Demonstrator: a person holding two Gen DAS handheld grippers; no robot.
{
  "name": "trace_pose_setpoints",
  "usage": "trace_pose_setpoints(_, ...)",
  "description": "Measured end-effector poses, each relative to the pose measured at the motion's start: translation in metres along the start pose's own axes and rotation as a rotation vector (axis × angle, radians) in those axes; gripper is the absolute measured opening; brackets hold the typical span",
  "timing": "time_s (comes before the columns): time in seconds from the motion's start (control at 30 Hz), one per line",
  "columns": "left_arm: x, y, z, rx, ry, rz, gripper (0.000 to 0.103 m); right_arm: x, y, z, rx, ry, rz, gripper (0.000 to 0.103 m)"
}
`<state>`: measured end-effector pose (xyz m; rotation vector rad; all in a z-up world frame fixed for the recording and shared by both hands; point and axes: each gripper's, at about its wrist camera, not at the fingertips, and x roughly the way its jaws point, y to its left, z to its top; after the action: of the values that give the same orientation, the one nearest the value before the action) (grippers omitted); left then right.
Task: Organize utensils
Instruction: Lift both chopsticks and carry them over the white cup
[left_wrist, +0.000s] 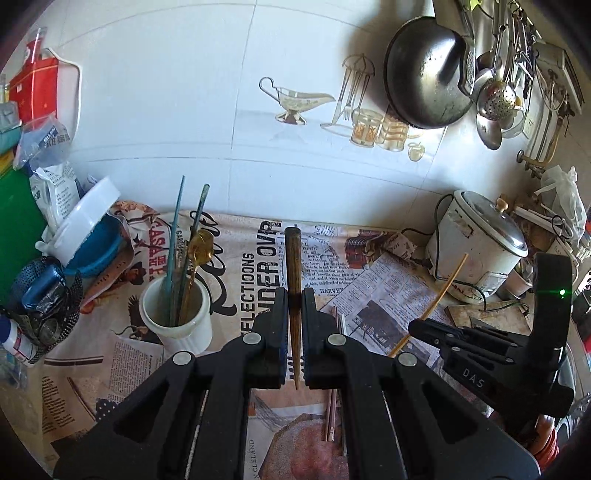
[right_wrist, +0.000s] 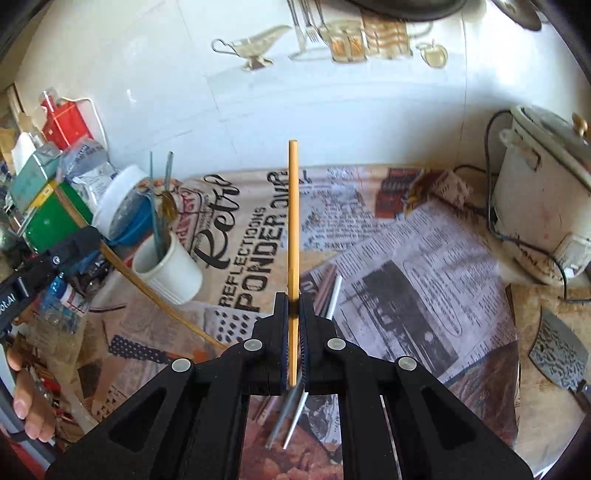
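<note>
My left gripper (left_wrist: 294, 295) is shut on a dark wooden chopstick (left_wrist: 293, 258) that points away over the newspaper. The white cup (left_wrist: 177, 317) stands to its left and holds two teal sticks and a gold spoon (left_wrist: 200, 243). My right gripper (right_wrist: 293, 299) is shut on a pale bamboo chopstick (right_wrist: 293, 206); it shows at the right of the left wrist view (left_wrist: 417, 325). Metal and reddish chopsticks (right_wrist: 330, 291) lie on the newspaper under the right gripper, and under the left gripper in its view (left_wrist: 332, 417). The cup (right_wrist: 170, 269) is left of the right gripper, with the left gripper (right_wrist: 85, 240) beyond it.
A rice cooker (left_wrist: 480, 247) with its cable stands at the right. A cleaver (right_wrist: 557, 350) lies at the far right. White and blue bowls (left_wrist: 88, 225), packets and a green box crowd the left. A wok (left_wrist: 424, 74) and ladles hang on the tiled wall.
</note>
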<state>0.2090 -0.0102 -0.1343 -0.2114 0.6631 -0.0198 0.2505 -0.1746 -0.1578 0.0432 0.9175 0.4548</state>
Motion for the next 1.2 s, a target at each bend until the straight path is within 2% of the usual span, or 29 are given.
trace_pose_setpoints(0.43,-0.04,0.038,0.029,-0.007,-0.101,0.041,0.005,-0.027,0.066,0.045,-0.109,-0.136,0.08,0.005)
trace_pose_setpoints(0.73,-0.061,0.076,0.056,-0.01,-0.169,0.082,0.005,-0.027,0.118,0.073,-0.169,-0.182,0.145,0.005)
trace_pose_setpoints(0.97,-0.059,0.105,0.073,-0.022,-0.191,0.096,0.005,-0.016,0.149,0.091,-0.194,-0.204,0.181,0.005)
trace_pose_setpoints(1.2,-0.035,0.131,0.078,-0.026,-0.153,0.092,0.005,0.016,0.164,0.098,-0.184,-0.165,0.191,0.005)
